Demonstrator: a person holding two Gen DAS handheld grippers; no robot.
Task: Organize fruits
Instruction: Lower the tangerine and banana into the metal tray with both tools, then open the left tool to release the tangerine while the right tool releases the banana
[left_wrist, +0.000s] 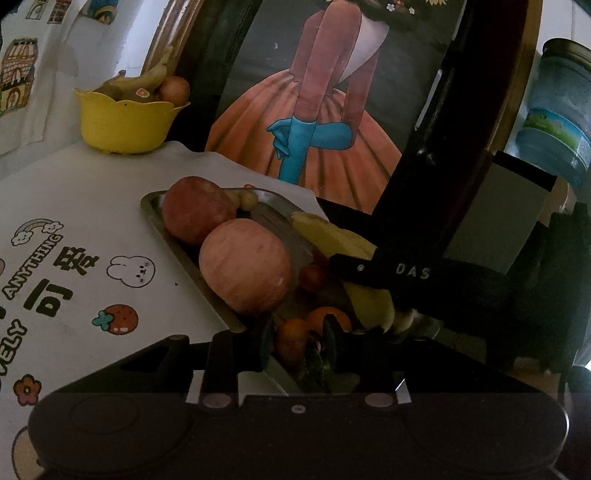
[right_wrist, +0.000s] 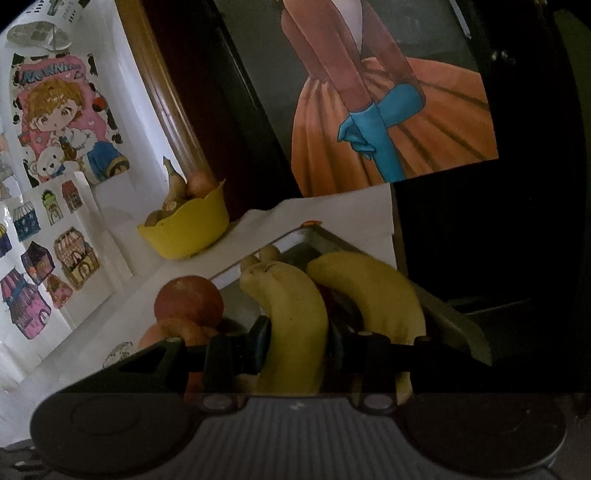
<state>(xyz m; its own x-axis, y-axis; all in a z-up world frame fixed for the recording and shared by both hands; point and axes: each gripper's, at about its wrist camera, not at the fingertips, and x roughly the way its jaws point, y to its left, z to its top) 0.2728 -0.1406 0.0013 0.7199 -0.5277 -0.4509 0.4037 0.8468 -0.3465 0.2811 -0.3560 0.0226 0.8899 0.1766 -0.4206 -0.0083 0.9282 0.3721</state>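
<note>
Your left gripper (left_wrist: 297, 343) was closed on a small orange fruit (left_wrist: 291, 338) at the near end of the metal tray (left_wrist: 151, 206), its pads pressed against the fruit's sides, with a second orange piece (left_wrist: 330, 317) just behind it. Further along the tray lay two large red apples — the nearer apple (left_wrist: 245, 266) touching the farther apple (left_wrist: 197, 210) — and a small red fruit (left_wrist: 312, 277) sat just beside the nearer one. Your right gripper (right_wrist: 297, 343) was clamped around a banana (right_wrist: 291, 317), its pads squeezing the yellow skin on both sides; a second banana (right_wrist: 373, 291) curved just beside it on the right (whether the two were joined at the stem, the right wrist view did not show clearly). In the left wrist view that right gripper's black finger (left_wrist: 373, 273) crossed over the yellow bananas at the tray's far side. The tray rested on a white tablecloth (left_wrist: 92, 206) printed with cartoon figures. Well apart from the tray, toward the back of the table, stood a yellow bowl (left_wrist: 125, 122) with a scalloped rim, holding a banana and a reddish round fruit. A framed picture (left_wrist: 332, 110) of a figure in an orange skirt and blue gloves leaned behind the table, and a large water bottle (left_wrist: 561, 122) stood off to the right.
</note>
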